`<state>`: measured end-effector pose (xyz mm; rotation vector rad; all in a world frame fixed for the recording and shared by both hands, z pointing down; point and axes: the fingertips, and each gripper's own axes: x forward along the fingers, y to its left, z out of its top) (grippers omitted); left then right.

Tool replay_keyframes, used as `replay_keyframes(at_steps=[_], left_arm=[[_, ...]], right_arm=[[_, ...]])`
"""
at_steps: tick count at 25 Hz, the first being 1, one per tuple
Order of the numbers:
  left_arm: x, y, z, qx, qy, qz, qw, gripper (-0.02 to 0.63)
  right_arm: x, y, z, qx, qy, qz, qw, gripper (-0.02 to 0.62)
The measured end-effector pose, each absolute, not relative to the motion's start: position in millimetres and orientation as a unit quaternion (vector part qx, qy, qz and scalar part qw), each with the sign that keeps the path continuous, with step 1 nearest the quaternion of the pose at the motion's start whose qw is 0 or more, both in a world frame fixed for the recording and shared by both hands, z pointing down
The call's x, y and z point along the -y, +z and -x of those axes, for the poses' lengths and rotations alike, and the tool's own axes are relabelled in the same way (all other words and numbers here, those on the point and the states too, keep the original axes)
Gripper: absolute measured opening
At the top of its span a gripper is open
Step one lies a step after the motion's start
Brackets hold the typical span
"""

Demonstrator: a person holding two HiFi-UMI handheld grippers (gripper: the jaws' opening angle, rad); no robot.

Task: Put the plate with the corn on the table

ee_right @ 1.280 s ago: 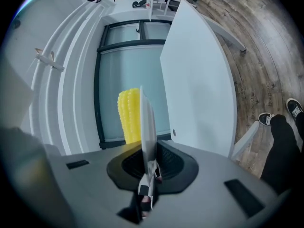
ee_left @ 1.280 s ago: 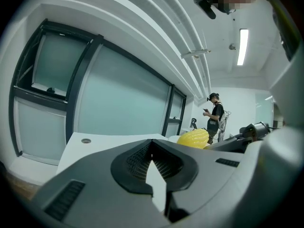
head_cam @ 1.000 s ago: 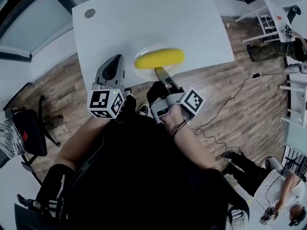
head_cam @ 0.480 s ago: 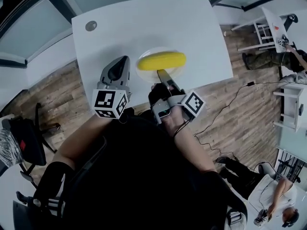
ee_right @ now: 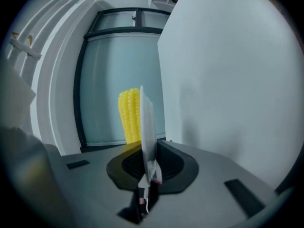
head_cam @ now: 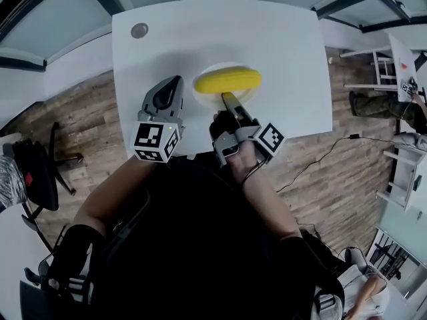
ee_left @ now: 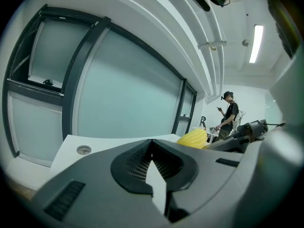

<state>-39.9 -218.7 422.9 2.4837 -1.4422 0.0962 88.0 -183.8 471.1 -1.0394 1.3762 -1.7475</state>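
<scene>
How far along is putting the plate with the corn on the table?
Done: the plate with the corn is over the table. In hand: the right gripper clamps its rim; whether it rests yet is unclear. Remaining: set it down and let go.

I logged bright, even light from a ceiling strip (ee_left: 255, 43), the white table (head_cam: 287, 59) nearly glaring, soft shadows, fisheye-bent edges, blurred close foregrounds.
</scene>
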Motion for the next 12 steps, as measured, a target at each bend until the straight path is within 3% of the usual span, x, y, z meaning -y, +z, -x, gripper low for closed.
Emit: replay_keyframes(at_steps=[12], left_arm=[[291.1, 471.2, 16.9, 0.518, 0.076, -0.835, 0.169, 0.003]], right_arm=[[275.4, 551.2, -101.6, -0.520, -0.707, 0.395, 0.271, 0.034]])
